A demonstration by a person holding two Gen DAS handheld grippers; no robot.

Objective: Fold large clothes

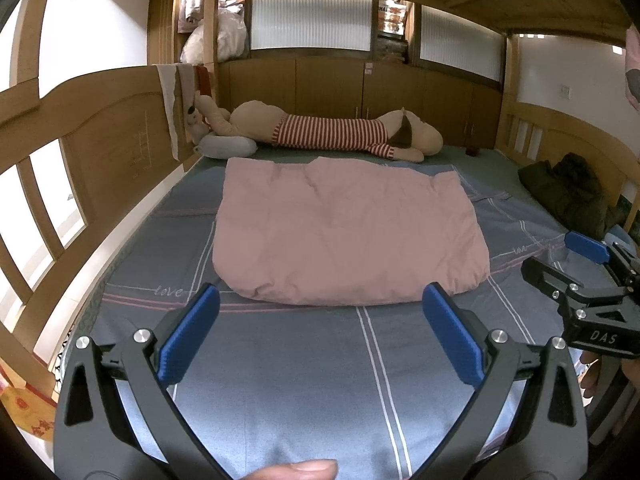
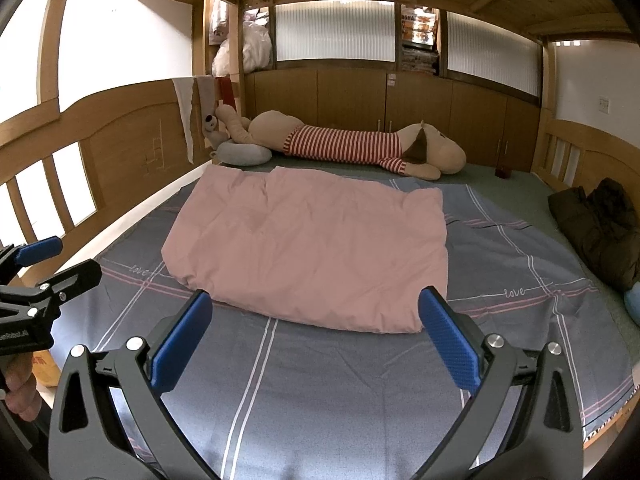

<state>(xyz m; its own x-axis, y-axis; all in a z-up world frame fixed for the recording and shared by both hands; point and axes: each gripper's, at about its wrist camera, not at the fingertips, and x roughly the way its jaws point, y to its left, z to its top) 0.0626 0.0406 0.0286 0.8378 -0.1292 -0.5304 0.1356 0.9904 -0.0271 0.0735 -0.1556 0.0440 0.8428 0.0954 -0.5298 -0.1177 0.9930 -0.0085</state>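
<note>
- My left gripper (image 1: 320, 332) is spread wide and holds nothing; it hangs over the bare sheet just short of the near edge of the pink quilt (image 1: 344, 236).
- My right gripper (image 2: 316, 336) is likewise wide apart and empty, also just short of the quilt's near edge.
- There is one pink quilt, lying folded in a puffy rectangle on the middle of the bed (image 1: 280, 380); neither gripper touches it.
- The bed has one grey-blue sheet with white and pink stripes; the word "love" shows on it left and right of the quilt.
- Beyond the quilt, along the far side, lies one long plush dog (image 2: 352, 146) in a red-and-white striped shirt.
- One small grey cushion (image 2: 244, 154) sits beyond the quilt's far left corner, touching the plush dog.
- One dark jacket (image 2: 600, 232) is bunched well to the right of the quilt, by the wooden rail.
</note>
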